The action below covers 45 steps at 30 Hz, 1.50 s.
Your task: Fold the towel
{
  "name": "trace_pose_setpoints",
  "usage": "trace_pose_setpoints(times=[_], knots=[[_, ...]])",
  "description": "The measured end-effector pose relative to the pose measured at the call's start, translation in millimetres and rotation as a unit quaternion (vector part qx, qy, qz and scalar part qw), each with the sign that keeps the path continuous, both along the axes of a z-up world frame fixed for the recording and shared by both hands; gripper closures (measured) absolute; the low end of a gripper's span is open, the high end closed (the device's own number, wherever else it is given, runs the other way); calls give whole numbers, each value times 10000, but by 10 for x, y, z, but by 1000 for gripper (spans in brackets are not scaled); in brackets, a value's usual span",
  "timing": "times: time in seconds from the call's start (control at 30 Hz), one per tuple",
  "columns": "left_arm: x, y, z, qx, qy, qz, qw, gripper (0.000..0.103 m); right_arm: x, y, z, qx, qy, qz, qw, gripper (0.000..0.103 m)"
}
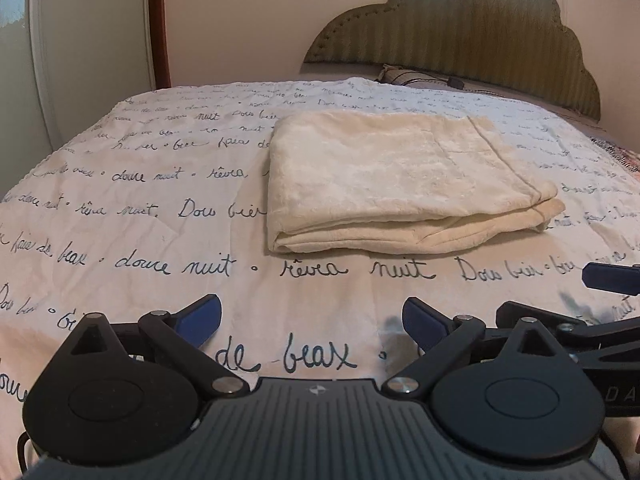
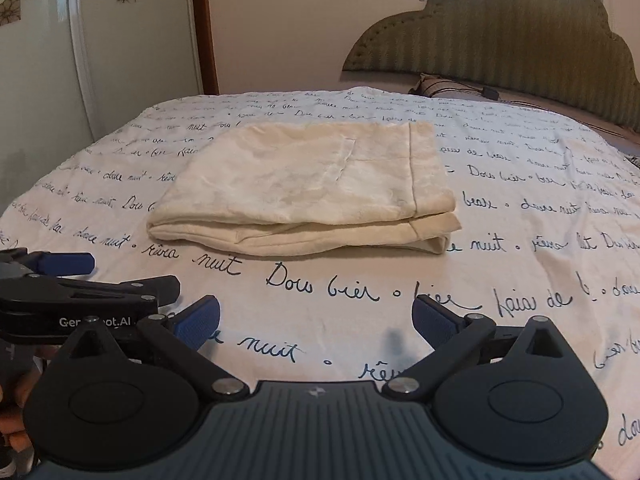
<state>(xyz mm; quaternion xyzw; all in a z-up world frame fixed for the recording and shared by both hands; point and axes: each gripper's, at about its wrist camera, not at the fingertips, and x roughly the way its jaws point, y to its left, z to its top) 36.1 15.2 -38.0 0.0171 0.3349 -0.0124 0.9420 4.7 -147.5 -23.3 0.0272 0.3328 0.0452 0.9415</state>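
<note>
A cream towel (image 1: 400, 180) lies folded into a thick rectangle on the bed, with its layered edge facing me; it is also in the right wrist view (image 2: 312, 188). My left gripper (image 1: 312, 320) hovers over the cover short of the towel, open and holding nothing. My right gripper (image 2: 316, 320) is likewise open and bare, a little back from the towel's near edge. Each gripper shows at the edge of the other's view: the right gripper (image 1: 576, 304) and the left gripper (image 2: 100, 280), side by side.
The white bed cover (image 1: 160, 208) printed with dark script spreads all around the towel. A padded green headboard (image 1: 472, 36) and a pillow (image 1: 416, 78) stand at the far end. A wardrobe door (image 2: 48, 60) is at the left.
</note>
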Motion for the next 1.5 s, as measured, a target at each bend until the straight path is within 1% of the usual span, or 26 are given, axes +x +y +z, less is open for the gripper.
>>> trace_pose_setpoints(times=[0.07,0.13,0.17,0.23,0.3,0.43,0.57,1.5], knots=[[19,4,-33,60,-6,36,10000,4,18,10,-39,-18,-110,30,9999,0],[44,26,-73,25,15,74,10000,4,44,40,-80,-128,-212,45,9997,0],[52,36,-97,16,9,102,9999,4,62,45,-111,-153,-199,19,9997,0],[65,53,-152,59,-21,178,9998,0,102,37,-205,-134,-73,-46,9999,0],[64,74,-191,24,-65,189,9998,0,142,5,-285,16,104,-116,9999,0],[64,78,-218,14,-92,198,9998,0,148,5,-326,58,109,-161,9998,0],[61,89,-228,-3,-85,197,9998,0,103,8,-344,87,2,-229,9997,0],[60,82,-226,-18,-89,191,9998,0,111,3,-345,97,7,-211,9997,0]])
